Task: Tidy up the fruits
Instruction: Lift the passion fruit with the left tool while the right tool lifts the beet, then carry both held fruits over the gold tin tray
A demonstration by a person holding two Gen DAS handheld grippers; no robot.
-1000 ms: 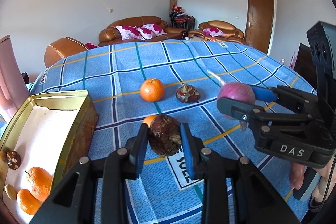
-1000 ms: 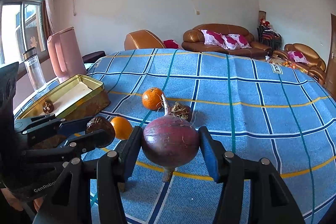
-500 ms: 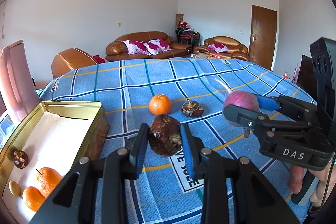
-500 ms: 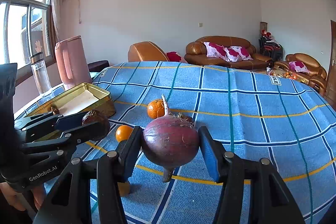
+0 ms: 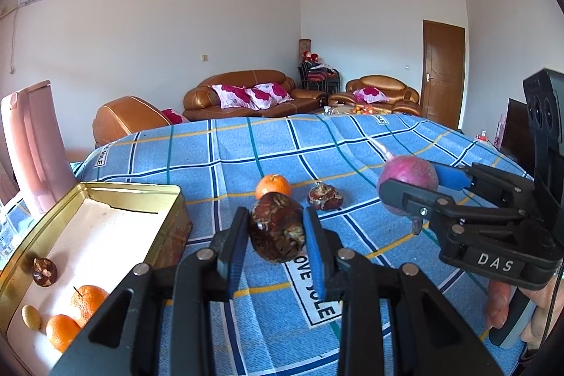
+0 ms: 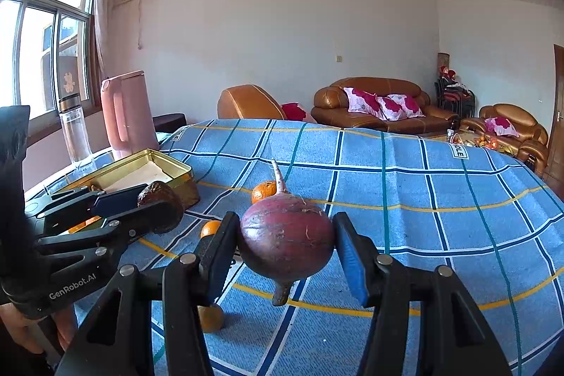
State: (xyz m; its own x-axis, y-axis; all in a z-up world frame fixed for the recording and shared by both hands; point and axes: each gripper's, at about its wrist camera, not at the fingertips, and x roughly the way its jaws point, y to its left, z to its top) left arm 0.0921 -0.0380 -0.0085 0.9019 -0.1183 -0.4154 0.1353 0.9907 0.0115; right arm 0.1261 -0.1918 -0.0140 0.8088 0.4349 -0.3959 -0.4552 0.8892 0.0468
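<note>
left tool point(image 5: 276, 236) clamps dark, flaky brown fruit point(image 5: 277, 231) — right tool point(image 6: 287, 251) clamps smooth purple-red bulb point(image 6: 286, 238).

A tall pink plastic jug point(image 6: 128, 111) and a clear glass bottle with a metal cap point(image 6: 74, 129) stand at the left edge of the blue checked tablecloth point(image 6: 423, 185). Beyond it, brown leather sofas point(image 5: 243, 92) hold pink floral cushions point(image 5: 252, 95).
</note>
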